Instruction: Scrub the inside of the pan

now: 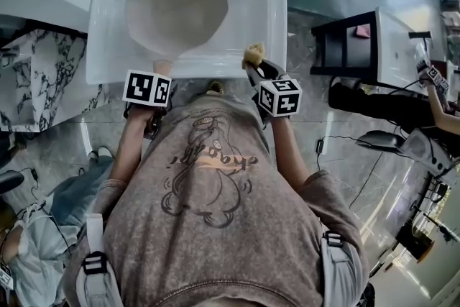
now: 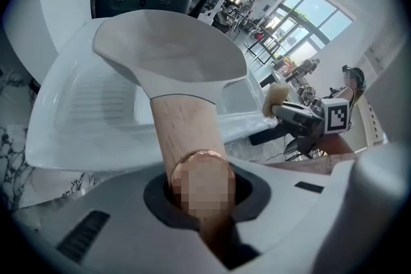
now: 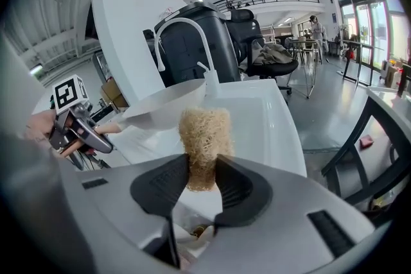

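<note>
A cream pan (image 1: 177, 7) lies in the white sink (image 1: 275, 18), its wooden handle (image 1: 162, 66) pointing toward me. My left gripper (image 1: 147, 91) is shut on that pan handle (image 2: 186, 138), and the pan bowl (image 2: 168, 51) rises ahead of it, tilted over the sink (image 2: 83, 106). My right gripper (image 1: 262, 75) hovers at the sink's front right rim, shut on a tan loofah scrubber (image 1: 254, 53). In the right gripper view the scrubber (image 3: 204, 145) stands upright between the pads, with the pan (image 3: 164, 109) to the left. The scrubber is apart from the pan.
A curved white faucet (image 3: 183, 42) stands at the sink's back. A marble-patterned counter (image 1: 36, 75) lies left of the sink. A dark stand with a white top (image 1: 366, 47) is to the right. Cables and gear (image 1: 402, 140) lie on the floor at right.
</note>
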Motion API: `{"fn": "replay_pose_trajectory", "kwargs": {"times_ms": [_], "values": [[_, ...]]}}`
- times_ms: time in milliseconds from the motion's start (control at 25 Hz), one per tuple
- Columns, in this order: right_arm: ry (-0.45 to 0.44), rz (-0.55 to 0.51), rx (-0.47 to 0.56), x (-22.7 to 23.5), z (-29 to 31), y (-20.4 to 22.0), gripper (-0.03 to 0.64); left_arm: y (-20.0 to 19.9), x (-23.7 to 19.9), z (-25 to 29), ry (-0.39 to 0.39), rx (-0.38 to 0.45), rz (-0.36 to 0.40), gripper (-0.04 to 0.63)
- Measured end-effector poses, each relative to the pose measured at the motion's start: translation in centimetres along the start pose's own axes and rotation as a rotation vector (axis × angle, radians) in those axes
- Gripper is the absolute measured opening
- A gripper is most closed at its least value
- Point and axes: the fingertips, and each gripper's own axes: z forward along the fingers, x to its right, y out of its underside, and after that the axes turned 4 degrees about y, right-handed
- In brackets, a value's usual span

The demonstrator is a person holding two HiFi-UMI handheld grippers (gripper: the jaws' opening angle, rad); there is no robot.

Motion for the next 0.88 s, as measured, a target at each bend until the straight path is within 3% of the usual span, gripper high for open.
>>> {"fn": "replay_pose_trajectory", "kwargs": {"times_ms": [880], "values": [[-0.062, -0.024, -0.023, -0.6, 1.4, -0.1, 0.141, 0.2, 0.2, 0.8, -0.007, -0.004, -0.028, 0.063]]}}
